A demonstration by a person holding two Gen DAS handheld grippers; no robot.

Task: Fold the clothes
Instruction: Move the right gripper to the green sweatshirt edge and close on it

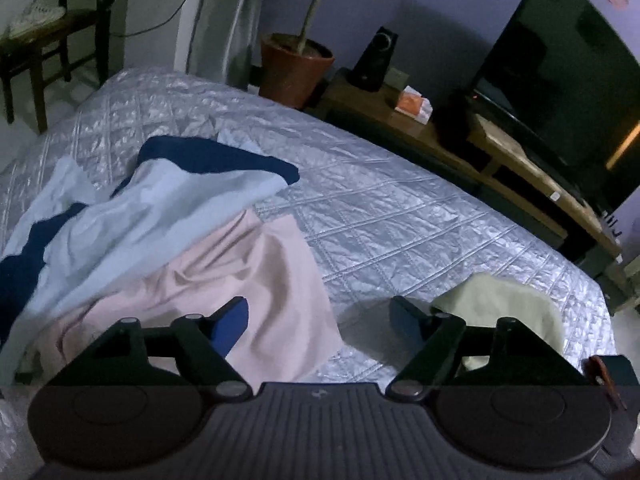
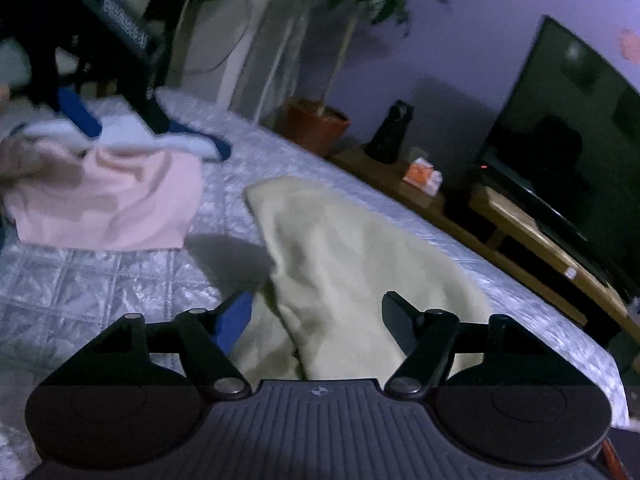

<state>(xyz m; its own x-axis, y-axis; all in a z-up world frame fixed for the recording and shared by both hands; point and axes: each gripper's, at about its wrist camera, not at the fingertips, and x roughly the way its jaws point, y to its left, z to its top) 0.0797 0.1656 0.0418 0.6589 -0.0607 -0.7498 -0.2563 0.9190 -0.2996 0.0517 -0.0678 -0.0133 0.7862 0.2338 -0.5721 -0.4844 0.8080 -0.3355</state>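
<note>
Pale yellow-green soft cloth garment [image 2: 340,264] lies rumpled on silver quilted bedspread [image 2: 100,288], between spread fingers of right gripper [image 2: 316,320]; left gripper [image 1: 318,318] likewise agape, empty. Limp, light; probably pinch a hem corner.

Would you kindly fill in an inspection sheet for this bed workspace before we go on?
Surface: quilted silver bedspread, creased.
Job's things: pink garment, pale blue and navy garment and cream garment, all unfolded; pink and blue overlap.
Clutter: nothing seen on the bed.
Grippers: left hand-held gripper open over the pink garment's edge; right hand-held gripper open above the cream garment.
Cables: cord along the far wall.
Surroundings: plant pot, television, wooden chair.
</note>
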